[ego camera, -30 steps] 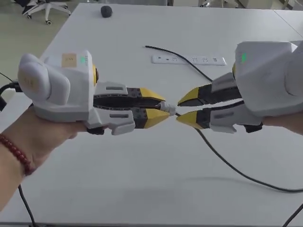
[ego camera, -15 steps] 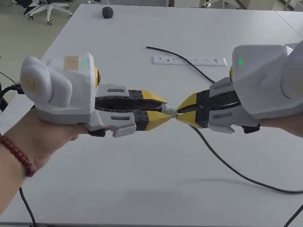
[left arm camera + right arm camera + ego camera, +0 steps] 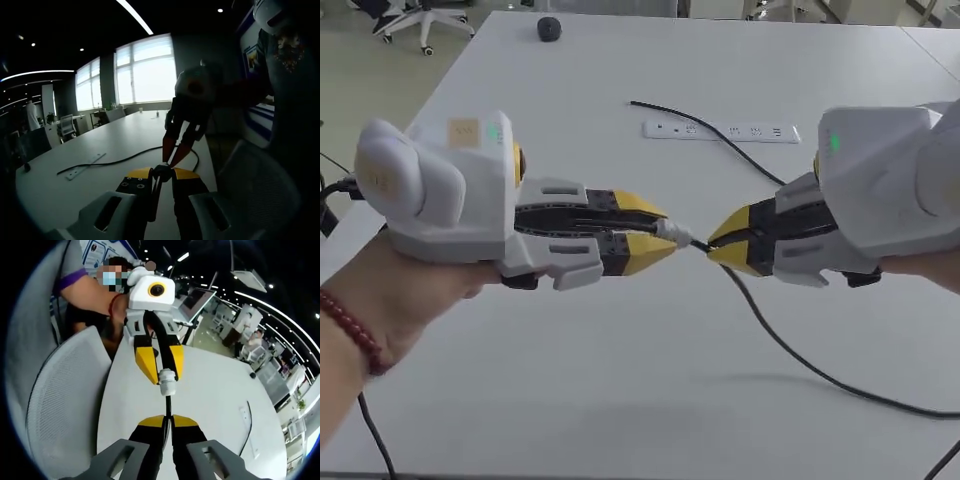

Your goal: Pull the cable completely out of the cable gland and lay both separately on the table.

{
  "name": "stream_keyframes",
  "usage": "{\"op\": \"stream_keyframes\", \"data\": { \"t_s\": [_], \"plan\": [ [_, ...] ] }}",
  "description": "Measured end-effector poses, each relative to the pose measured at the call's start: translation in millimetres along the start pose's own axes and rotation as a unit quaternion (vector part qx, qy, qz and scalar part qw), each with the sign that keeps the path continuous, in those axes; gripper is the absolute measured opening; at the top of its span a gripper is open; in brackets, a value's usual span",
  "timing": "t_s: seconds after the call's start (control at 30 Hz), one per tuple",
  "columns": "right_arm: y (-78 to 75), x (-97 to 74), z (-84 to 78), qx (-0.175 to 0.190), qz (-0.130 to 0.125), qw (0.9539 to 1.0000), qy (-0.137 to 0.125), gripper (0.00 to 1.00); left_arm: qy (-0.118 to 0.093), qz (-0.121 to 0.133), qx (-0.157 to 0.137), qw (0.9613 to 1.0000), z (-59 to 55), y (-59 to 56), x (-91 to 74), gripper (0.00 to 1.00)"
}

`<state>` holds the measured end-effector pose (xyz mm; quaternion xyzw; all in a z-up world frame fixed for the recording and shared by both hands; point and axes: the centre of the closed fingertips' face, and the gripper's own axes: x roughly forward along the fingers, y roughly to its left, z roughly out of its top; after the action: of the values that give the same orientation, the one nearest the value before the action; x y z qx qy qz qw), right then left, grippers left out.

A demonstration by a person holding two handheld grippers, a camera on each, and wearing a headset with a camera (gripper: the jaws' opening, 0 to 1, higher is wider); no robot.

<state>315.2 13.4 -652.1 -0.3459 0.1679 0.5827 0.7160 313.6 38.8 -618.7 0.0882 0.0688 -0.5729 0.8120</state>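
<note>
Left gripper (image 3: 663, 238), centre-left in the head view, is clamped shut on the white cable gland (image 3: 672, 231), held in the air above the table (image 3: 620, 390). Facing it from the right, the right gripper (image 3: 722, 243) is closed tight on the black cable (image 3: 790, 347) just beside the gland, a short stretch showing between them. I'd say this is the pull-out step. Next, both want drawing straight apart until the cable end slips free.

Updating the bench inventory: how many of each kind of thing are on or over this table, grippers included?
Grippers: 2, left gripper and right gripper
Cable gland: 1
Black cable: 1
Power strip: 1
Small dark round object: 1
Total: 6
</note>
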Motion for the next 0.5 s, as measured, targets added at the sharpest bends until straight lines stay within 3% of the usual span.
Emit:
{"op": "stream_keyframes", "data": {
  "t_s": [0.5],
  "plan": [
    [-14.9,-1.3,-30.4,0.027,-0.014,0.9991,0.028,0.0,0.0,0.012,-0.001,0.9999,-0.7,7.4,-8.0,0.16]
  ]
}}
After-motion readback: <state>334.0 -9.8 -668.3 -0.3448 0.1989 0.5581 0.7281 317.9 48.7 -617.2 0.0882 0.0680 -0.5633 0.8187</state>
